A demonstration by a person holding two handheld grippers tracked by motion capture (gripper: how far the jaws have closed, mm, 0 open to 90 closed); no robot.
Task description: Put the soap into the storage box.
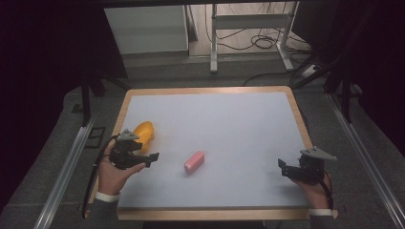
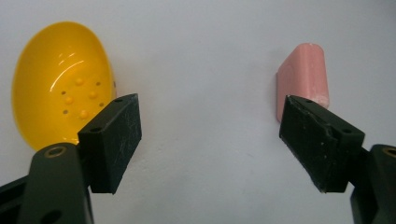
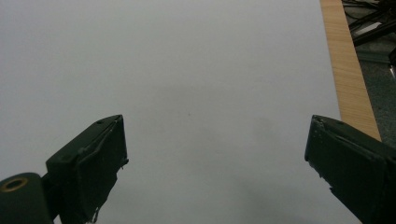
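A yellow oval dish (image 1: 144, 130) with small bumps inside lies at the left of the white mat. A pink bar (image 1: 194, 162) lies flat to its right, nearer the front. My left gripper (image 1: 149, 151) is held low beside the dish, open, pointing right toward the bar. In the left gripper view the yellow dish (image 2: 63, 88) shows beyond the left jaw and the pink bar (image 2: 303, 74) beyond the right jaw, with the left gripper (image 2: 210, 105) holding nothing. My right gripper (image 1: 282, 169) rests open near the mat's front right, and the right gripper (image 3: 215, 121) faces bare mat.
The white mat (image 1: 229, 124) covers a wooden-rimmed table (image 1: 210, 90), whose wooden edge (image 3: 348, 79) runs along the right. Metal rails (image 1: 62, 171) flank the table. A desk frame (image 1: 248, 21) and cables (image 1: 262, 43) stand on the floor behind.
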